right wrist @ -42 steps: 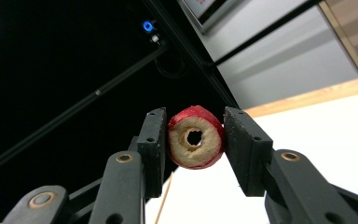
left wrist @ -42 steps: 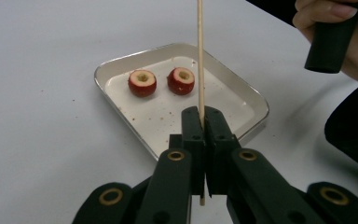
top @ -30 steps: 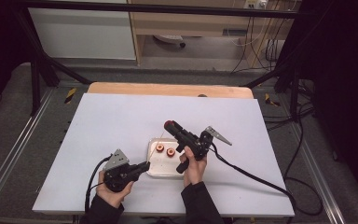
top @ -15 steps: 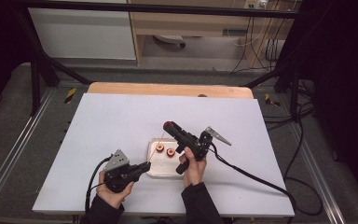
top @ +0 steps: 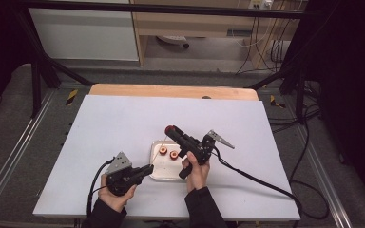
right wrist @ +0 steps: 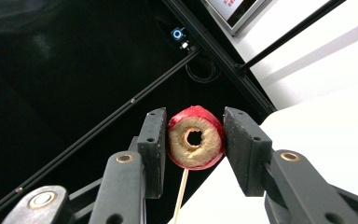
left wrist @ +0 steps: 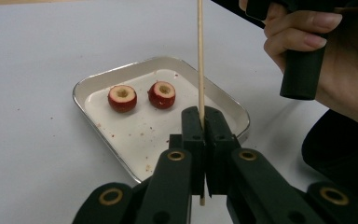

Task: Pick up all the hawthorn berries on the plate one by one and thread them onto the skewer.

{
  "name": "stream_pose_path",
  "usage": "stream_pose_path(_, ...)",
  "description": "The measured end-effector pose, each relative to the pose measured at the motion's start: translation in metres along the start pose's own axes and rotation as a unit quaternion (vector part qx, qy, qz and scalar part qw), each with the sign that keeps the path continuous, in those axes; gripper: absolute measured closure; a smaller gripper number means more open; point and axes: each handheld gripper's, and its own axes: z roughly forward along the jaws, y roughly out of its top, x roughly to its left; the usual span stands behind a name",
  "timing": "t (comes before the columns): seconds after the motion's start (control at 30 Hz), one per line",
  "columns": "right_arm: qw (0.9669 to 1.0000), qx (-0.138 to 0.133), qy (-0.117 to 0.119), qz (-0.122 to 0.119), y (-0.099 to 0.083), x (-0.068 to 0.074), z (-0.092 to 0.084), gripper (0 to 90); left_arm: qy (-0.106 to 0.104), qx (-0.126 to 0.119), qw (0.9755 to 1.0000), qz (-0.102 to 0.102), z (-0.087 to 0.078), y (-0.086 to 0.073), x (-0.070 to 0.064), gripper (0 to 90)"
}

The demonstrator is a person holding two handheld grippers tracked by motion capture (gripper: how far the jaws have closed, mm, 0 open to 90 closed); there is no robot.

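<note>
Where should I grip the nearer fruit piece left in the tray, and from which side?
Probably from above, jaws closing on the red skin at its sides. The fruit piece sits hole-up in the tray, so a side grip leaves the hole free for the stick held by the left gripper. The other piece sits apart, leaving room.

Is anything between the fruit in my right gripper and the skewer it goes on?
Nothing visible blocks it. The right gripper pinches the cored red fruit; the wooden skewer stands upright in the left gripper, its tip out of frame.
</note>
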Motion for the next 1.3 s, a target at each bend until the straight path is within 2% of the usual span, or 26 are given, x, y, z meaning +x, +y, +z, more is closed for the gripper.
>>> stream_pose_path(0.37,1.0,-0.006,-0.008,0.001,-0.016,-0.001,0.002,61.2,0.009,0.004,0.9998,-0.017,0.003,-0.001,-0.002,88.4)
stream_pose_path(0.63,0.9999,0.004,-0.009,0.006,-0.024,0.001,0.001,61.3,0.013,0.003,0.9997,-0.02,0.003,-0.001,-0.001,88.5)
stream_pose_path(1.2,0.999,0.041,-0.015,0.012,-0.051,0.005,-0.003,61.4,0.02,0.009,0.9996,-0.019,0.008,-0.002,0.0,88.5)
stream_pose_path(1.3,0.9982,0.057,-0.015,0.013,-0.057,0.006,-0.005,61.4,0.021,0.008,0.9996,-0.019,0.009,-0.001,0.0,88.5)
